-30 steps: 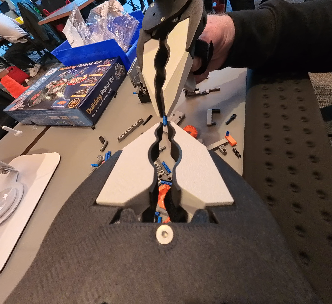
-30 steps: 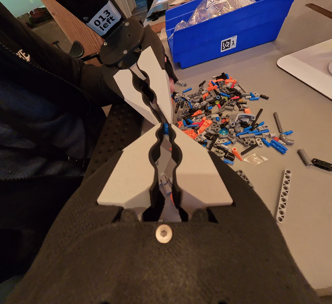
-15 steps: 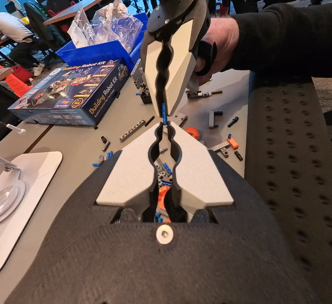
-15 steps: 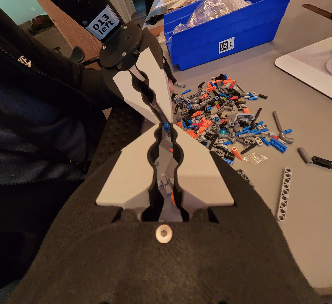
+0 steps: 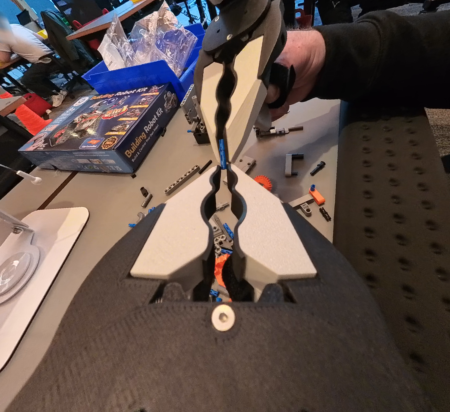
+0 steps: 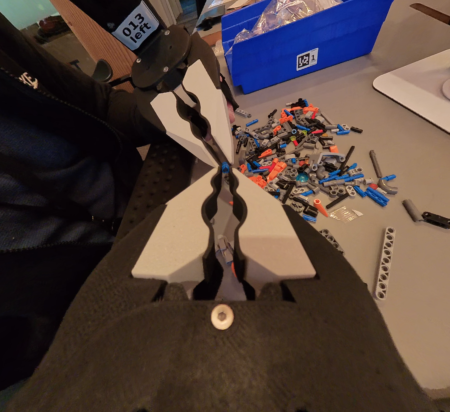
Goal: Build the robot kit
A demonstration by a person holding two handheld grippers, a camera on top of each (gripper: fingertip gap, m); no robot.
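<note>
Two tools meet tip to tip above the grey tabletop (image 5: pixel 102 195), sharing one small blue plastic connector pin (image 5: pixel 222 154). The right tool (image 5: pixel 222 148) is clenched on the pin's far part; the left tool (image 5: pixel 223 169) has its tips closed on the near end. In the left wrist view the pin's long axis runs near to far, in line with both tools. A heap of mixed plastic building pieces (image 6: pixel 309 163) lies right of them, near a blue plastic bin (image 6: pixel 280 64).
</note>
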